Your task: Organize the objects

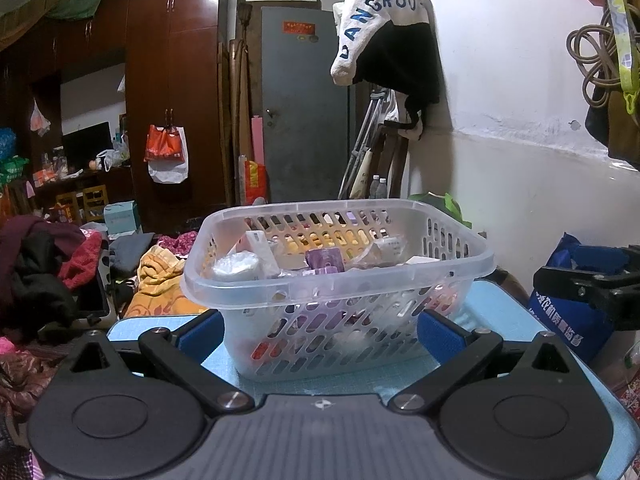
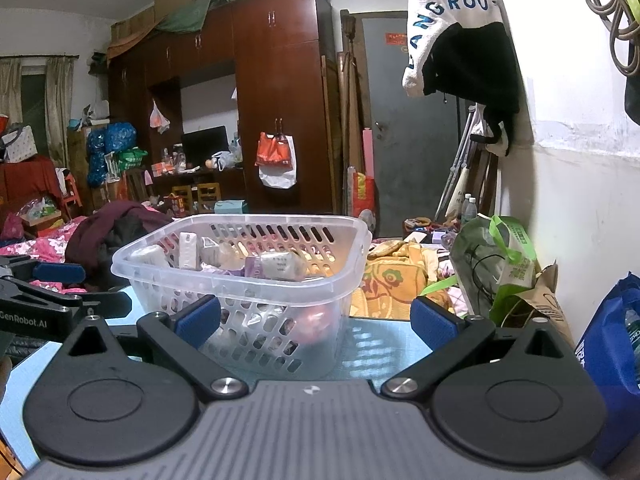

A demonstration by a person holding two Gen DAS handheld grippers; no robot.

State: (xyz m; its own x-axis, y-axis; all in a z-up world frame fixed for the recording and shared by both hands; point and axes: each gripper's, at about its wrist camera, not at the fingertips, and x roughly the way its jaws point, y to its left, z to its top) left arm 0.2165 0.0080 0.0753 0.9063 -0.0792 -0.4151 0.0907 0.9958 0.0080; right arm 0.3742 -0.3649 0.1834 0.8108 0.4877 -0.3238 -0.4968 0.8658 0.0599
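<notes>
A clear plastic slotted basket (image 1: pixel 340 276) stands on a light blue table (image 1: pixel 500 320), filled with several small packets, a white roll and a purple box (image 1: pixel 325 260). My left gripper (image 1: pixel 320 330) is open, its blue-padded fingers low on either side of the basket's near wall, not squeezing it. In the right wrist view the same basket (image 2: pixel 240 276) sits left of centre. My right gripper (image 2: pixel 316 318) is open too; its left pad (image 2: pixel 199 318) lies in front of the basket wall and its right pad (image 2: pixel 434 320) over bare table. Nothing is held.
The right gripper's body (image 1: pixel 588 284) shows at the right edge in the left view; the left gripper (image 2: pixel 44 304) shows at the left in the right view. A blue bag (image 2: pixel 612 360), green bag (image 2: pixel 500 260), hanging jacket (image 2: pixel 460 48) and white wall flank the right. Clothes piles lie left.
</notes>
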